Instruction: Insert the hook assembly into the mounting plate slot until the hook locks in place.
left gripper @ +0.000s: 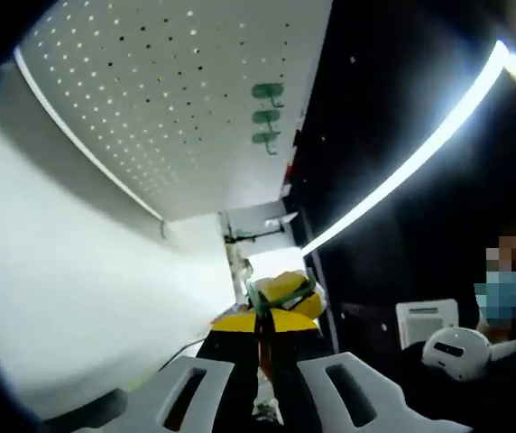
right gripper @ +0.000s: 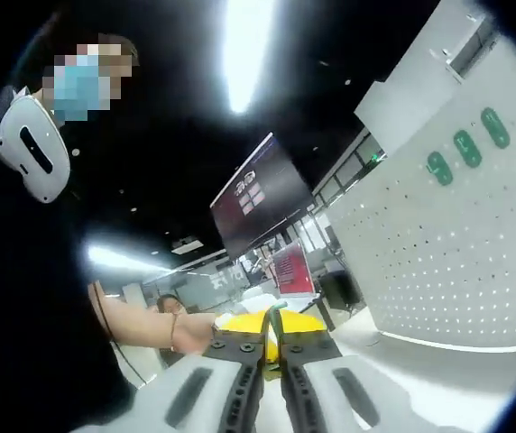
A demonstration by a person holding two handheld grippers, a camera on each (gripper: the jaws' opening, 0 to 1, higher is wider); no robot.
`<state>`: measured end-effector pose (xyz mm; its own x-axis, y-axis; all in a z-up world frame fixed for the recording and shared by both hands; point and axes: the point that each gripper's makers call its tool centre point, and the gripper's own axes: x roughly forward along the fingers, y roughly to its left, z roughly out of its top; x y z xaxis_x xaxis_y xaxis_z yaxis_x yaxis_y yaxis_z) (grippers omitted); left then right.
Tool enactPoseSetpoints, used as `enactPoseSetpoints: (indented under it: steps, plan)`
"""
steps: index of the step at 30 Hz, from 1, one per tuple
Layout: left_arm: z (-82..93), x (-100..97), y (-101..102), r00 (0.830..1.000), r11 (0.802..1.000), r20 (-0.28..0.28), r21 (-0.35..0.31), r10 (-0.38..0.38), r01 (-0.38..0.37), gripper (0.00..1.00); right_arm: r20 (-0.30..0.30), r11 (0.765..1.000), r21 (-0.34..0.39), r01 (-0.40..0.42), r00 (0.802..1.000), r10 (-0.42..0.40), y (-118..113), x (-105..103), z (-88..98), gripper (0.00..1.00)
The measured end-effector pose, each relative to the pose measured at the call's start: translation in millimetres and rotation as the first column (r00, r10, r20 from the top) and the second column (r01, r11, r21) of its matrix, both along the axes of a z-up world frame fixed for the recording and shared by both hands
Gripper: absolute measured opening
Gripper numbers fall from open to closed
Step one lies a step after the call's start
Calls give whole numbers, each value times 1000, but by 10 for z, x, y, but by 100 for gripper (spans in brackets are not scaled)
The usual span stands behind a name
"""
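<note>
A white pegboard mounting plate (left gripper: 177,99) spans the upper left of the left gripper view, with three green hooks (left gripper: 266,115) seated in a row on it. My left gripper (left gripper: 267,316) has its yellow-tipped jaws shut on another green hook assembly (left gripper: 281,290), held well short of the board. In the right gripper view the same pegboard (right gripper: 447,253) stands at the right with the three green hooks (right gripper: 465,144) on its upper part. My right gripper (right gripper: 271,327) is shut with nothing between its jaws, away from the board.
A person in a dark top stands close by, with a white headset (left gripper: 456,347) (right gripper: 31,149) hanging at the chest and a forearm (right gripper: 150,327) left of my right jaws. A dark display screen (right gripper: 258,194) and a bright ceiling light strip (left gripper: 402,167) are beyond.
</note>
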<state>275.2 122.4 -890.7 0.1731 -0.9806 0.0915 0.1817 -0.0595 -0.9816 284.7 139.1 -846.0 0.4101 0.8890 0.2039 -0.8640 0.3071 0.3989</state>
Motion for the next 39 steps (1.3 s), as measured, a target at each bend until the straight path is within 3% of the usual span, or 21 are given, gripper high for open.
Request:
enactPoseSetpoints:
  steps: [10,17,21,24,28,30,33,35,37,38,39]
  plan:
    - [-32,27,8,999,999,33,36,20,-21,1,29,999,-53,-5,1000,7,0,0,-43,1]
    - [-119,98,53,994,990,97,130,43,-55,1,23,991,-137,1,1000,2,8,23,-121,1]
    - [-190,187,101,981,970,185,222,62,-104,1,-19,973,-229,30,999,-35,-29,101,-225,7]
    - [-277,274,181,964,932,258,328,71,-156,1,-24,954,-290,70,997,-80,-114,163,-295,9]
    - [-408,401,337,917,846,394,470,54,-252,1,-155,934,-354,49,982,-111,-190,141,-410,15]
    - [-413,443,369,889,812,456,503,42,-296,1,-172,930,-360,80,974,-150,-213,173,-405,16]
    - [-386,506,387,844,770,536,529,24,-357,1,-250,926,-365,94,948,-195,-216,180,-455,16]
    - [-372,532,388,814,743,581,546,-2,-388,1,-241,922,-374,104,949,-205,-175,184,-449,15]
    - [-367,548,400,767,699,638,580,-70,-418,1,-233,906,-398,147,939,-254,-168,221,-464,15]
    - [-354,545,390,748,686,656,589,-98,-427,1,-235,903,-404,147,937,-258,-146,219,-470,15]
    - [-333,553,383,742,683,664,586,-96,-436,1,-242,899,-412,150,933,-267,-135,227,-486,15]
